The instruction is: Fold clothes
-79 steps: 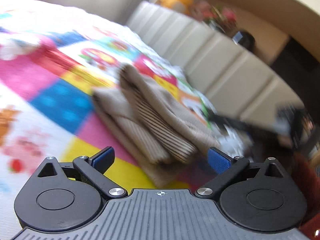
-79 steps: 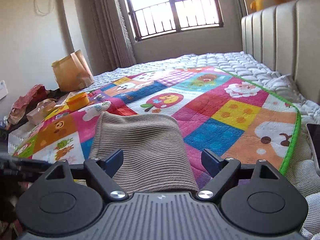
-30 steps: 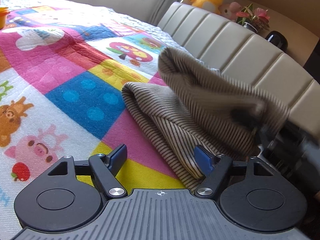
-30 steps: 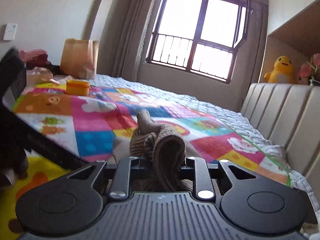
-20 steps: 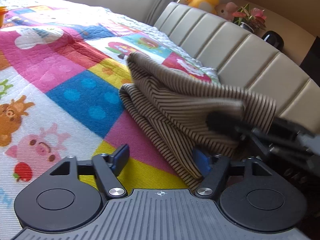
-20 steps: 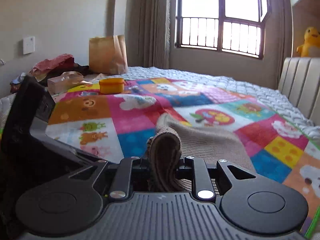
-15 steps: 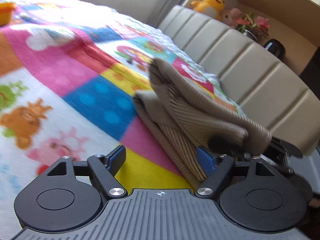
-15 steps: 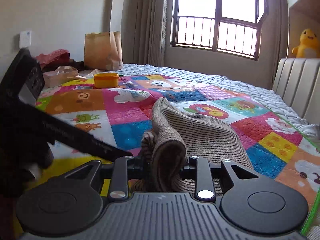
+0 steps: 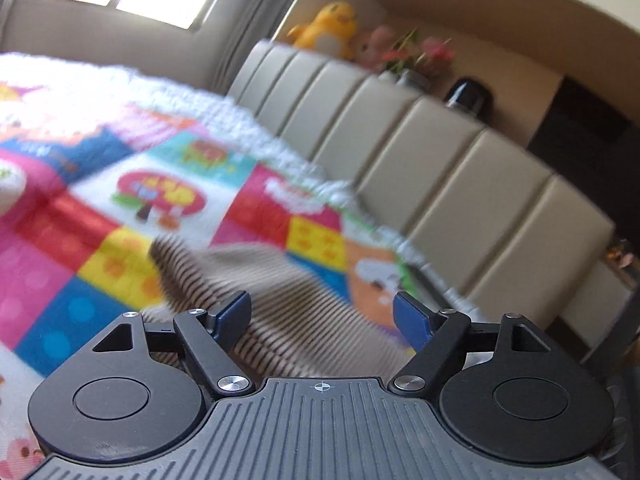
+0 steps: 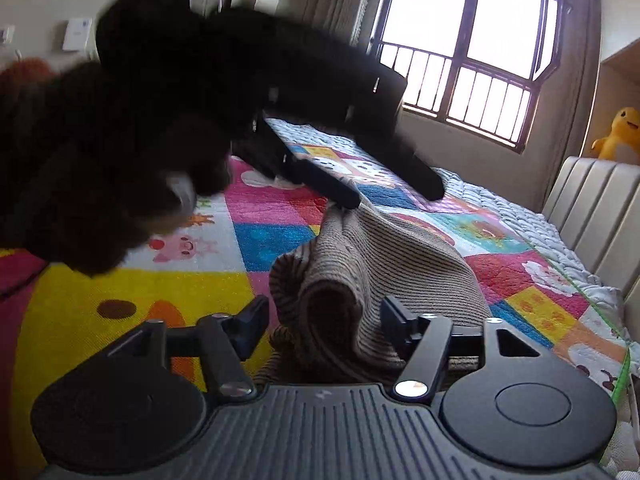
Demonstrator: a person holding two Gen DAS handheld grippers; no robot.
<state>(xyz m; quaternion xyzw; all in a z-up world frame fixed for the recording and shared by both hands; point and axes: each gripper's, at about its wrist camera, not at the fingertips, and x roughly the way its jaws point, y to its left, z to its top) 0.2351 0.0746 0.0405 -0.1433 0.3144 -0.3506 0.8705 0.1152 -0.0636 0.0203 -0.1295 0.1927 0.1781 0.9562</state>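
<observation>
The bed takes up most of both views, covered by a colourful cartoon patchwork quilt with a padded beige headboard along one side. The left wrist view is pretty smeared, so the quilt pictures there are mostly blobs of colour.

In the right wrist view a big dark blurry shape fills the upper left. That's the left gripper plus whatever is holding it, but it's backlit by the window and too dark to pick out any details. Its two fingers reach out over the quilt, spread apart, one tip right at the far edge of the garment. Touching it or not, can't tell.

The brown striped knit garment lies bunched on the quilt near the bed's edge, with a rolled fold standing up in front. Its near end is cut off behind both gripper bodies.

The right gripper has just been opening. The fold sits between the jaws but the pads are clear of it.

Yellow plush toy sits on the shelf above the headboard, fuzzy. The stuff next to it is too blurred to name.
</observation>
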